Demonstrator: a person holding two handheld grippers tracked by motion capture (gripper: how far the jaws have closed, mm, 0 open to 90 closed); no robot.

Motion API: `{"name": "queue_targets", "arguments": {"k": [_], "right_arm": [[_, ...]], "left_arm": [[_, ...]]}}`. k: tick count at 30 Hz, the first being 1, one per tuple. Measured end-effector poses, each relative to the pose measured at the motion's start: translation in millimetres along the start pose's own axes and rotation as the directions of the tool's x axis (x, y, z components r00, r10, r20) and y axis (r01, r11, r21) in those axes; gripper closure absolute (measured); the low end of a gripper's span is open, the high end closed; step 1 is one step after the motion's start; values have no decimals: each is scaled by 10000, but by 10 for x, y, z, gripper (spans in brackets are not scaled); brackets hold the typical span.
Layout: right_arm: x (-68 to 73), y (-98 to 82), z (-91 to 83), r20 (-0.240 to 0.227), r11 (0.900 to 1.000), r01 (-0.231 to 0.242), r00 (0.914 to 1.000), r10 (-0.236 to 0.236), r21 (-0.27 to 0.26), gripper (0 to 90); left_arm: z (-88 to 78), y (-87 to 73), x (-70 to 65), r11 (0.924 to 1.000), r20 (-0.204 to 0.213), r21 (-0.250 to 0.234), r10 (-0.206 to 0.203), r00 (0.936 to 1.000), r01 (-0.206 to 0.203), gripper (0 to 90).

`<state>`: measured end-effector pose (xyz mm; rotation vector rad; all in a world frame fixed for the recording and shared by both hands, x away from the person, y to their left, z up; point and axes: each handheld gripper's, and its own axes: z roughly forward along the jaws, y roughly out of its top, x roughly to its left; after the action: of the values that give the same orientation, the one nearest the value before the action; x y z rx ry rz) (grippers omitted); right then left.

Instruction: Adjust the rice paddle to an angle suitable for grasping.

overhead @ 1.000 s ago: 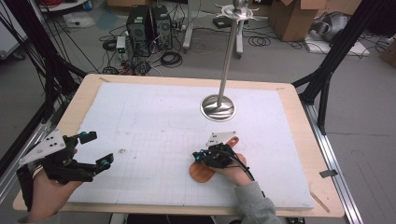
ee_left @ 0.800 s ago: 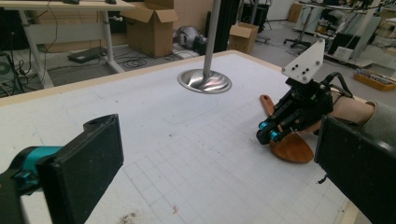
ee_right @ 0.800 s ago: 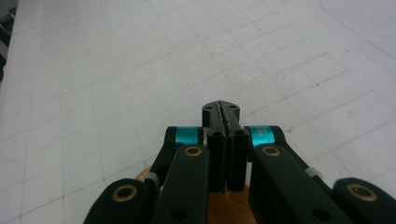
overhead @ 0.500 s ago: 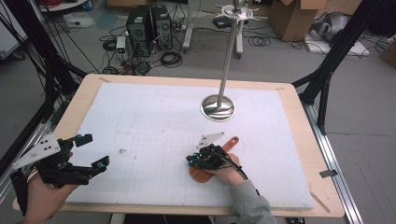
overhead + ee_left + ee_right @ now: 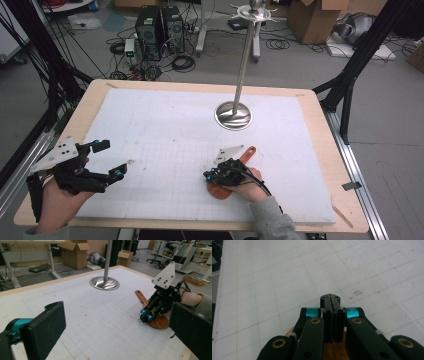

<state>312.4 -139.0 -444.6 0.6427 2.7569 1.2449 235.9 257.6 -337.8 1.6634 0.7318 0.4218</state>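
At the near edge of the table, right of centre, the right gripper point(image 5: 214, 175) has its jaws pressed flat together, nothing between the pads. In the right gripper view the two black pads point(image 5: 329, 305) meet w/ no gap, tips hovering over the gridded white sheet. Just under and behind the jaws lies a brown wooden paddle-like board point(image 5: 222, 191); its round part sits below the gripper body and the hand, its handle point(image 5: 247, 152) sticks out toward the far right, past the grey three-cornered plate. Whether the gripper body touches the board I can't tell, but the jaws themselves aren't pinching it. In the left gripper view the same board point(image 5: 157, 322) shows flat on the sheet, the right gripper's tips coming down beside its left edge.

Over at the near left corner the left gripper point(image 5: 113, 160) has its jaws spread wide, empty, pointing across the table toward the right one. The two are well apart, w/ bare sheet between them.

Farther out, beyond the board's handle, stands a metal stand point(image 5: 233, 116): shiny round base on the sheet, thin upright pole rising out of it to a small disc on top. It's near the handle but not touching. The white gridded sheet point(image 5: 165, 130) covers most of the wooden tabletop point(image 5: 320, 130). Nothing lies between either gripper and the board. Past the table: computer towers point(image 5: 160, 25), loose cables, cardboard boxes on the floor.
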Motion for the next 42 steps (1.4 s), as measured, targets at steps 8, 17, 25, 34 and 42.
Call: {"name": "queue_targets", "arguments": {"k": [8, 17, 25, 34, 42], "right_arm": [[7, -121, -139, -113, 9998, -159, 9998, 160, 111, 895], [46, -248, -313, 107, 9992, -69, 9999, 65, 382, 895], [42, -394, -458, 334, 9983, -536, 9980, 528, 235, 895], [47, -533, -623, 603, 9977, -617, 9964, 598, 297, 895], [-8, -679, -794, 494, 9962, -815, 9956, 799, 318, 895]], "left_arm": [[178, 54, -2, 10000, 361, 42, 62, 9993, -63, 18], [424, 94, -18, 9997, 808, 224, 98, 9967, -116, 17], [548, 135, -39, 9996, 1018, 262, 100, 9948, -127, 17], [569, 182, -16, 10000, 1147, 10, 47, 9934, -48, 17], [704, 195, -32, 9998, 1369, 153, 72, 9906, -93, 17]]}}
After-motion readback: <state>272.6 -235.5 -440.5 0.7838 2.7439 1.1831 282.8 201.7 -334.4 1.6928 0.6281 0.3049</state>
